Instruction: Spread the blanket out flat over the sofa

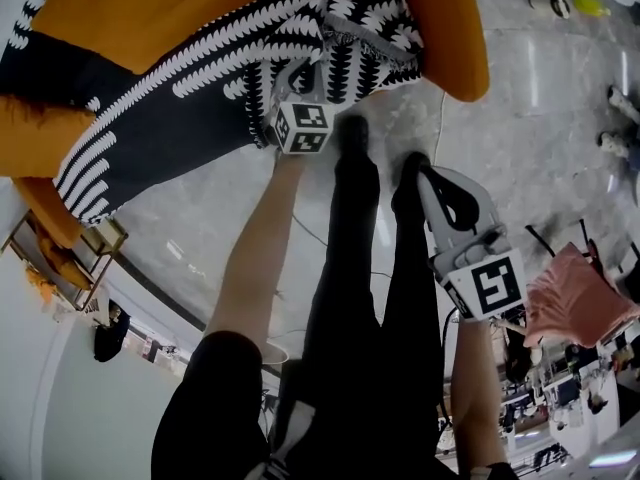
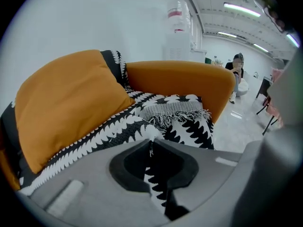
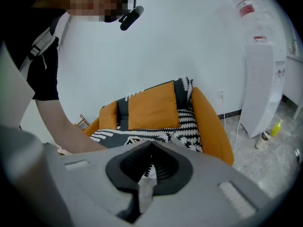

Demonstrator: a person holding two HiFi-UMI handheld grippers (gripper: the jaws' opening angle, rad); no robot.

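Blanket [image 2: 184,126] edge pinched in left tool [image 2: 151,145], clear only in left gripper view | right tool [image 3: 150,145] pressed together, empty

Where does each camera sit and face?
Head view: on the head, facing steeply down at blanket and sofa; arms, legs, left gripper, right gripper show.
Left gripper view: on left gripper, facing cushion; jaws shut on blanket.
Right gripper view: on right gripper, facing sofa; shut jaws, arm show.
All share blanket, sofa.

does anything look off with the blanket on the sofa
Yes: the blanket is bunched near the sofa armrest, its fringed edge folded back over itself, not flat. The left gripper has its jaws shut on it.
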